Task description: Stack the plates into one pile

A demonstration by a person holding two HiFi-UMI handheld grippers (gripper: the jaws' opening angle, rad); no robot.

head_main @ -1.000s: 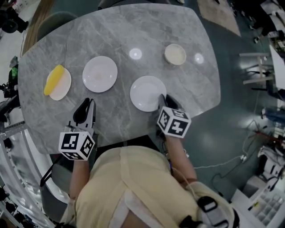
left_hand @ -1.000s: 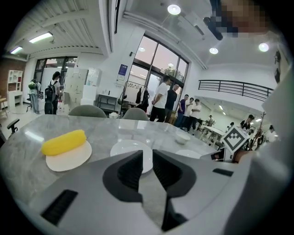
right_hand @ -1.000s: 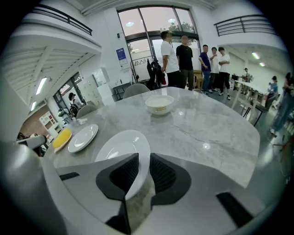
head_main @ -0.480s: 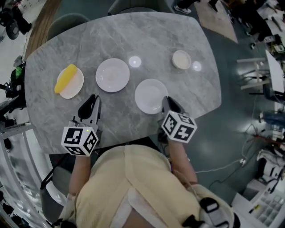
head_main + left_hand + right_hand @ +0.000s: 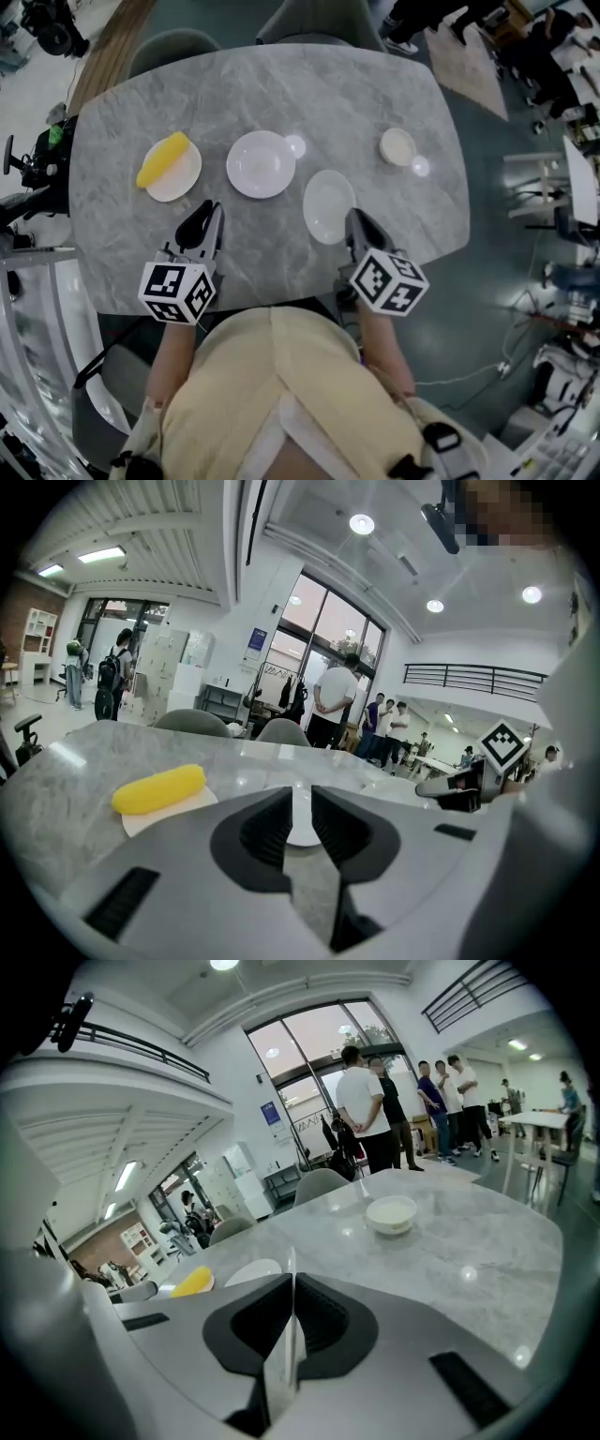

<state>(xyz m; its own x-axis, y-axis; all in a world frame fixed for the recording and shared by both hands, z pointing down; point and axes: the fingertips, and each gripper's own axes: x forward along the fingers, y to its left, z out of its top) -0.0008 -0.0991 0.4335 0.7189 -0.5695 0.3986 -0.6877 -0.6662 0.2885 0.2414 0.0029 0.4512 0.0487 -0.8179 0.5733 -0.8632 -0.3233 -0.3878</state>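
Note:
My right gripper has just been closing and is now shut on the near rim of a white plate, holding it tilted above the grey marble table. In the right gripper view this plate stands edge-on between the pads. A second white plate lies on the table to its left. A third plate at the far left carries a yellow object. My left gripper hovers near the table's front edge, open by a narrow gap and holding nothing.
A small cream bowl sits at the table's right rear, also seen in the right gripper view. Grey chairs stand behind the table. Several people stand beyond it, and equipment lines the left wall.
The right gripper has pinched the rim of the right-hand plate and raised it off the table, tilting it. The left gripper has drifted a little forward and up.

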